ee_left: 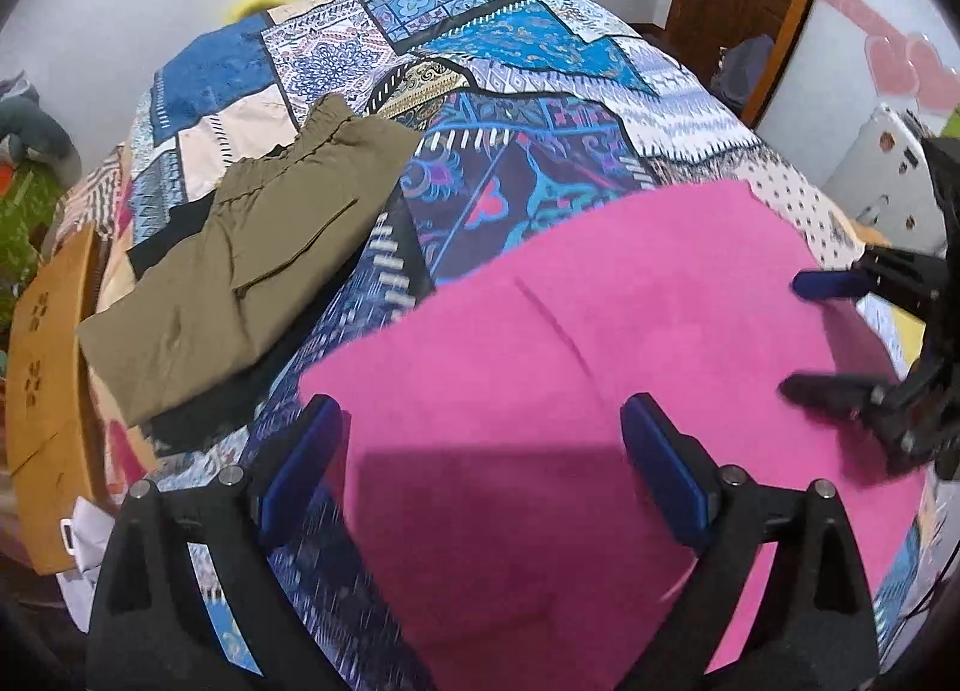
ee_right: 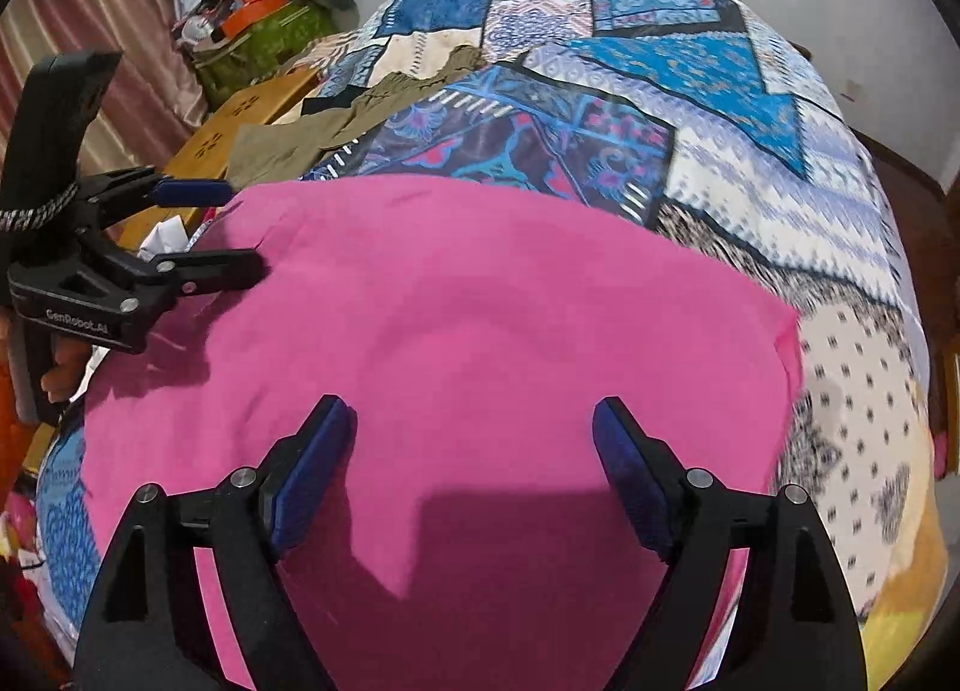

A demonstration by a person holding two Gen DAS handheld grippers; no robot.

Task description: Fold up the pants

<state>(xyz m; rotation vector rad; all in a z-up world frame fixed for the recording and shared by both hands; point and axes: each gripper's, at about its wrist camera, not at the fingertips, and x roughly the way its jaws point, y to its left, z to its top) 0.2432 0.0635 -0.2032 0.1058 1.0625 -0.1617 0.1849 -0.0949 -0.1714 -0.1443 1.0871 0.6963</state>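
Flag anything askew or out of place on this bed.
Nothing stands out. The pink pants lie flat on the patchwork bedspread; the folded olive pants sit neatly nearer the bed's edge.

Matt pink cloth pants (ee_right: 480, 319), printed cotton-like bedspread (ee_left: 540, 91), olive woven garment (ee_left: 240, 271)

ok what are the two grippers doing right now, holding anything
Left gripper: open, holding nothing, over the pink pants.
Right gripper: open, holding nothing, over the same pants.
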